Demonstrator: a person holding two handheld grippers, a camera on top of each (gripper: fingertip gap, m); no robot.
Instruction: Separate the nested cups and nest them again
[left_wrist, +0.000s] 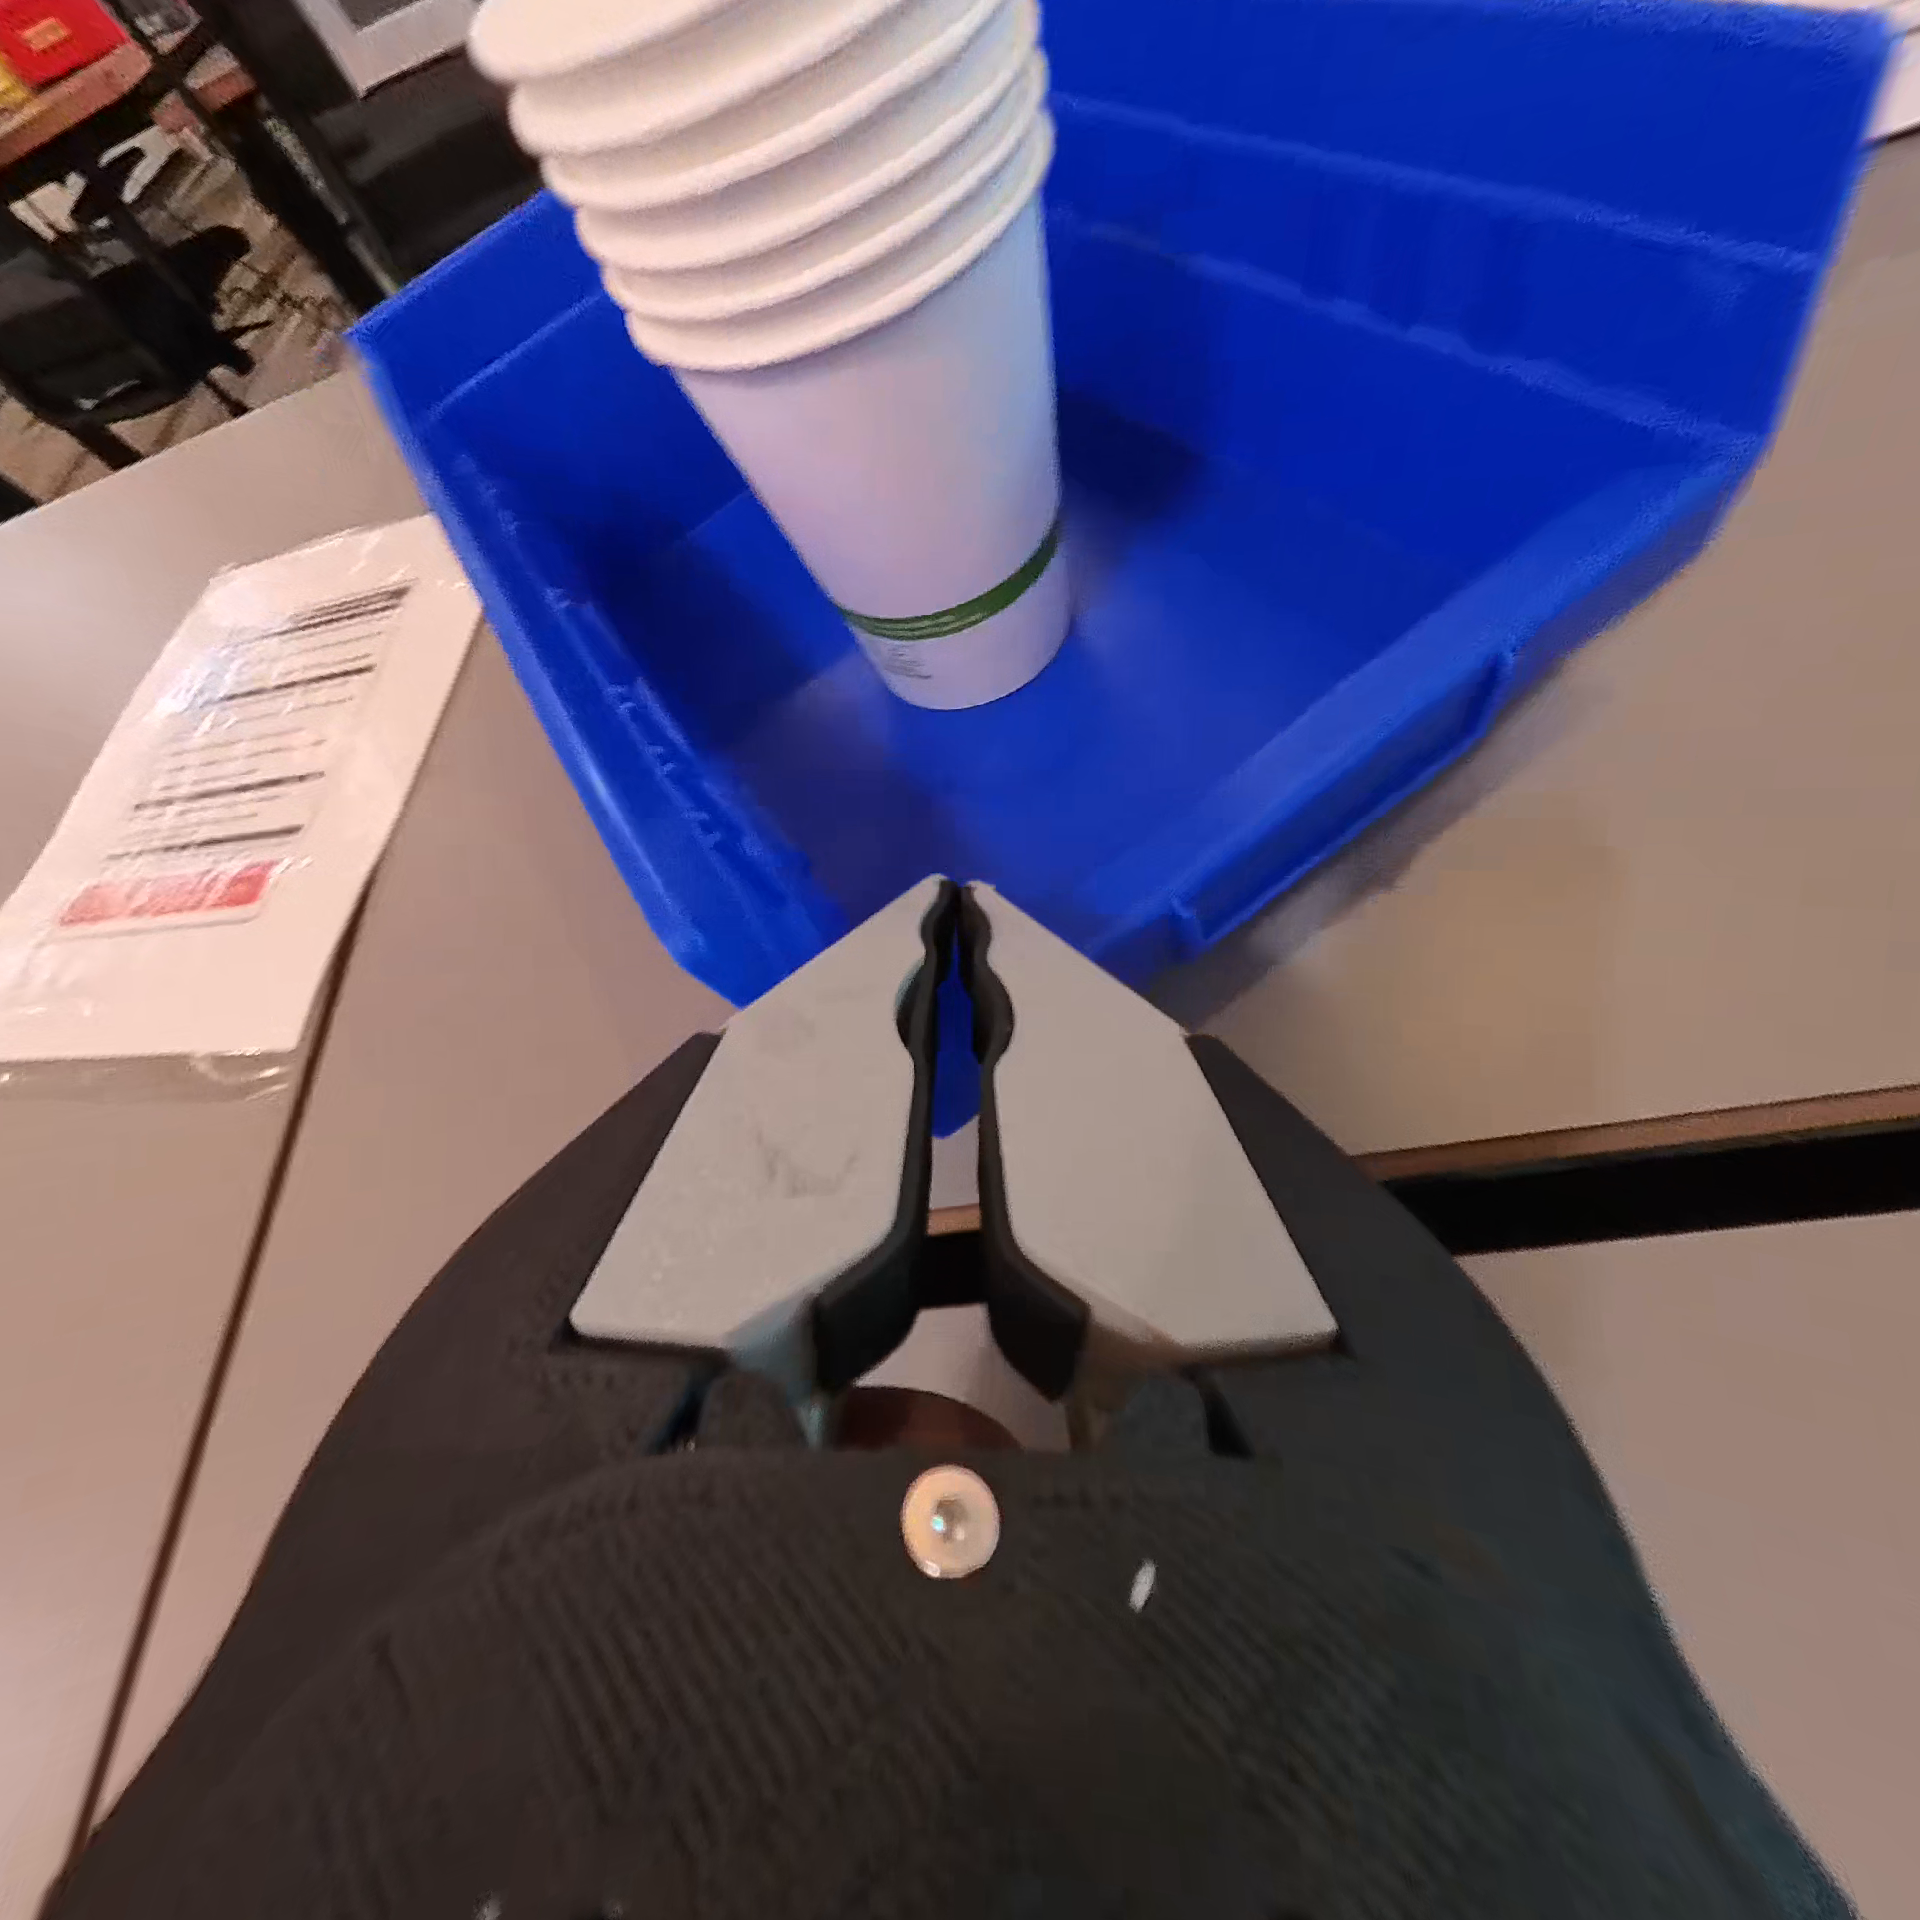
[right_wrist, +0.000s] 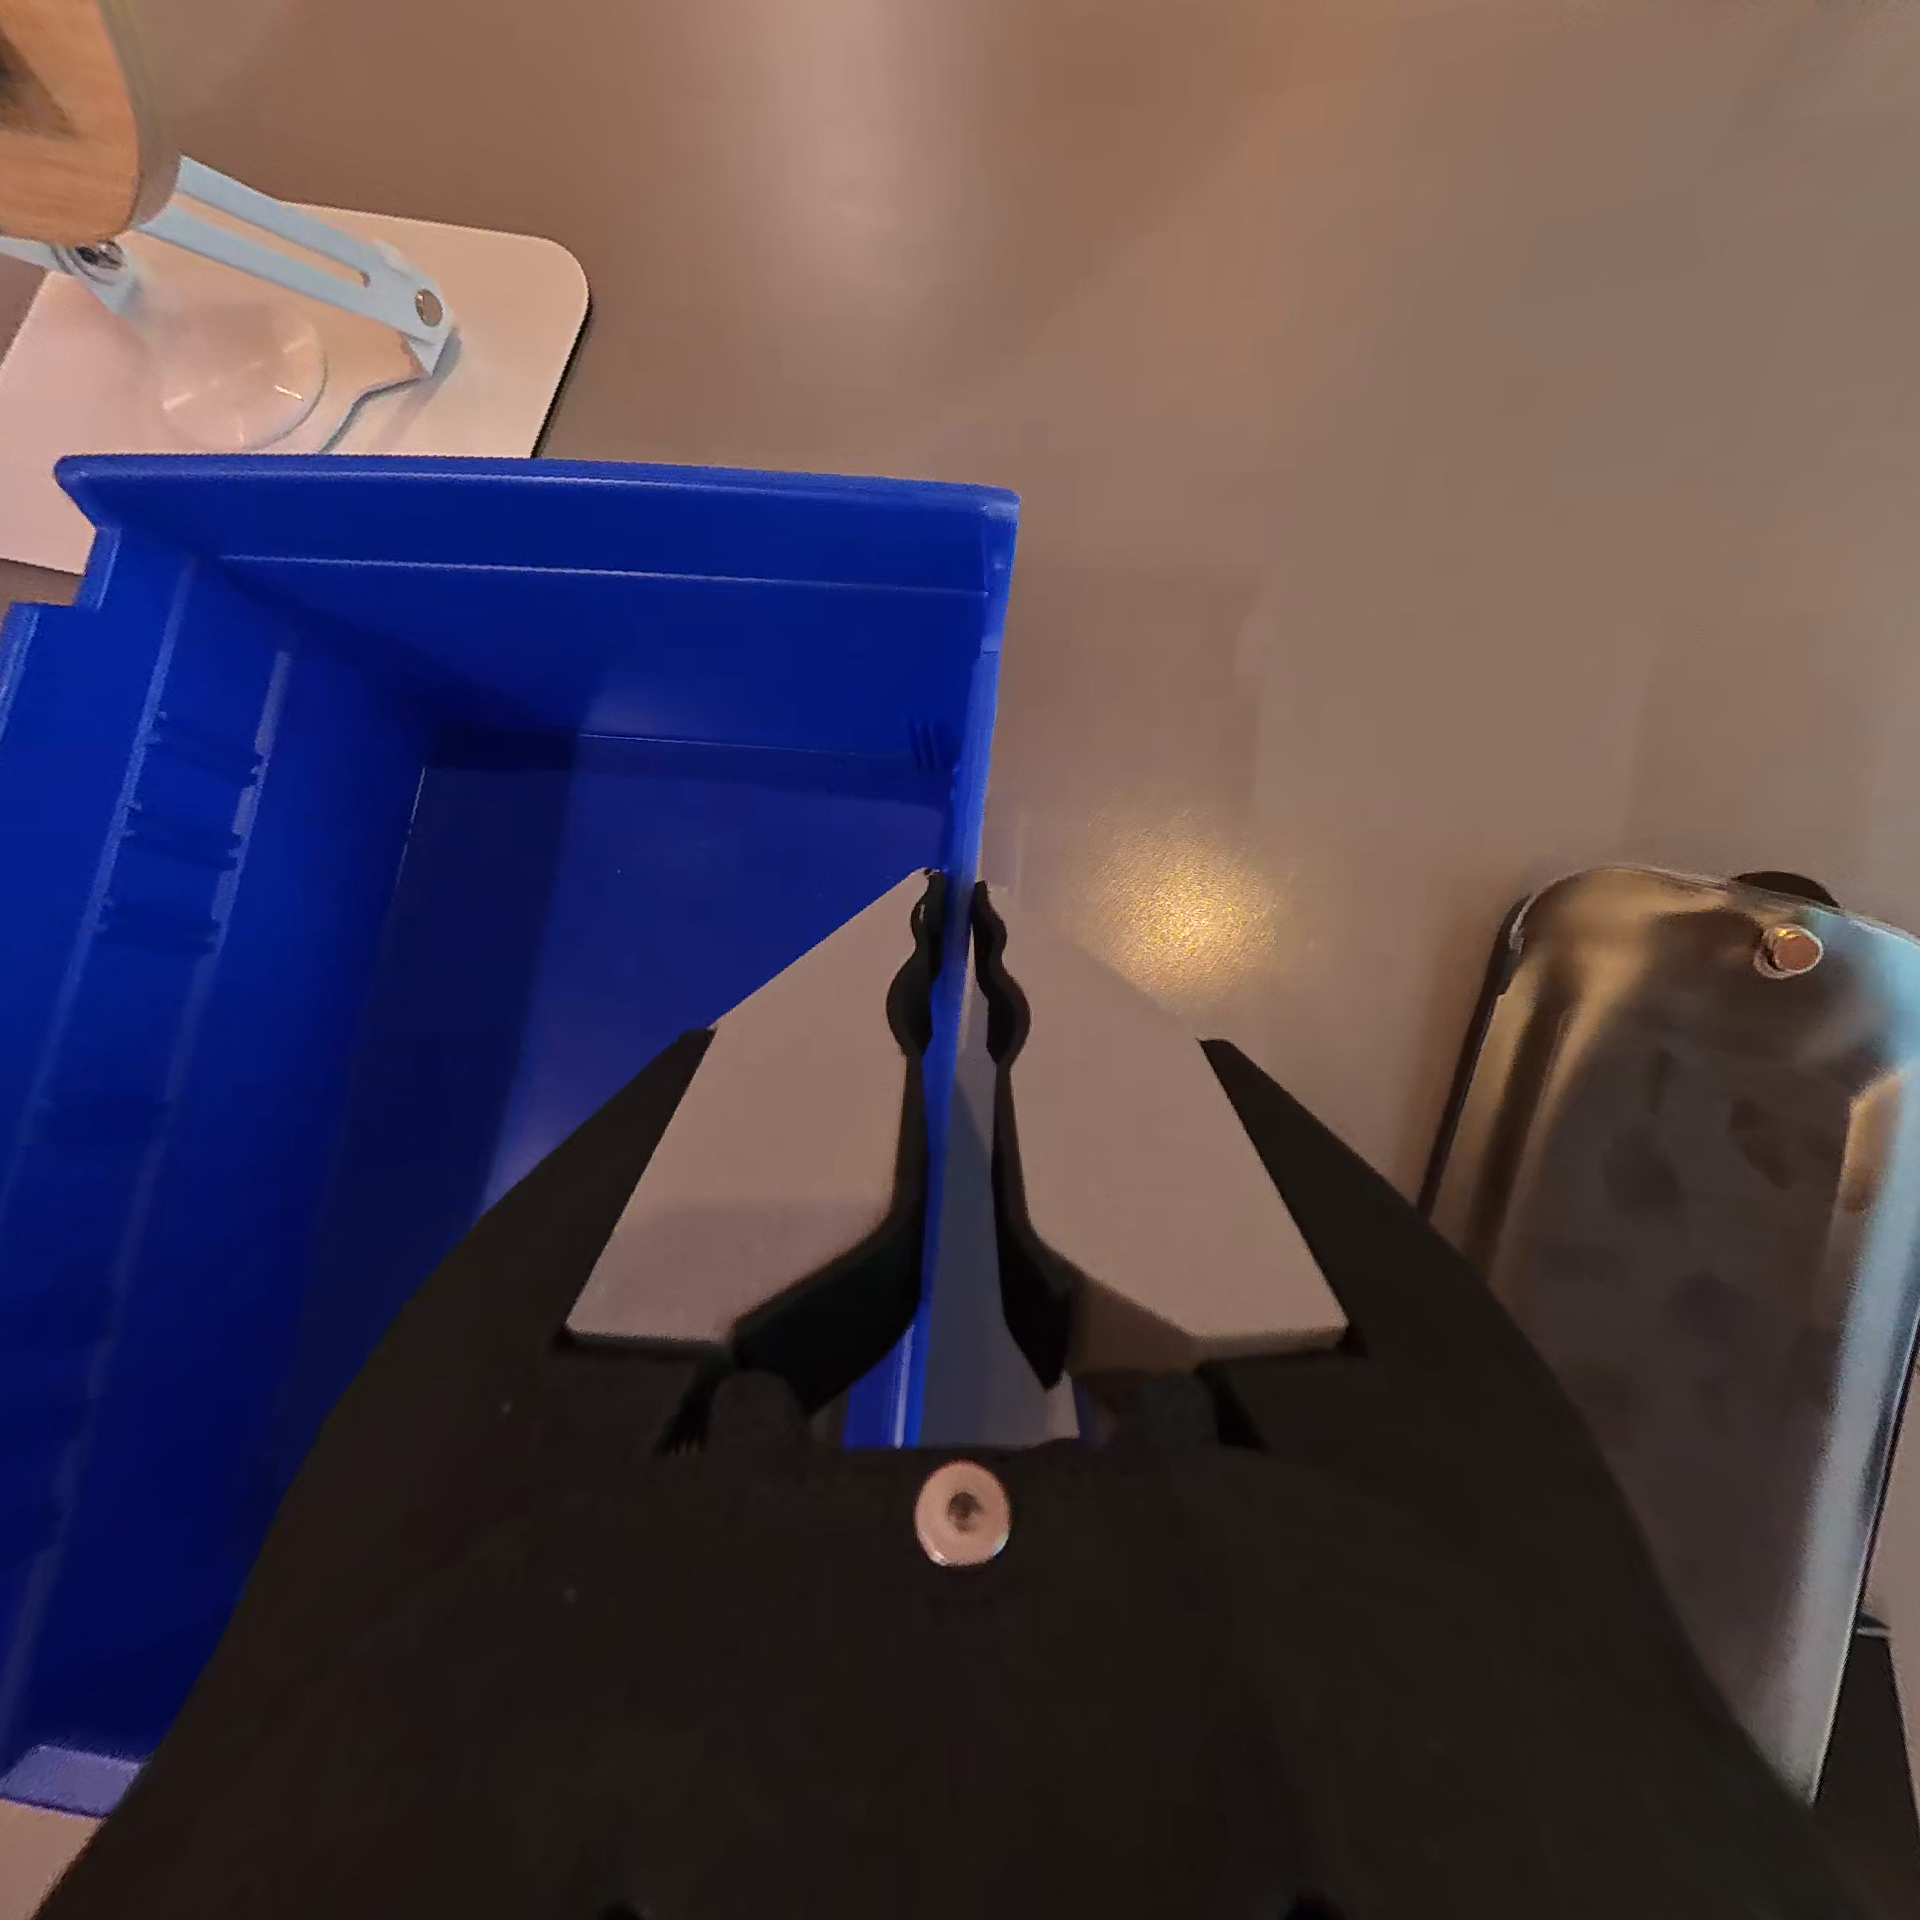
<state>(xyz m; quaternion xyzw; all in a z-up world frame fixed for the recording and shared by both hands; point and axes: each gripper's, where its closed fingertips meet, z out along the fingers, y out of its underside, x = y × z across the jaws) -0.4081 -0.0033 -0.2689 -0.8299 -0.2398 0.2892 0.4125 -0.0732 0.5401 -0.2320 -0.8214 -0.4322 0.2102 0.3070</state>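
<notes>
The stack of cups (left_wrist: 831, 343) stood upright in the blue bin (left_wrist: 1455, 644), straight ahead of the left tool (left_wrist: 958, 891); both tools, the right tool (right_wrist: 954, 881) included, were pressed together, empty.

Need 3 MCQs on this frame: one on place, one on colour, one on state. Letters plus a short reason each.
1. Where does the stack of nested paper cups stand?
A) inside the bin B) on the bare table C) on the metal tray
2. What colour is the storage bin?
A) red B) blue C) green
3. How is the left gripper?
A) clamped on a cup B) wide open C) shut and empty

Answers: A, the stack's base rests on the bin floor; B, the walls are plainly blue; C, the fingertips meet with nothing between them.
</notes>
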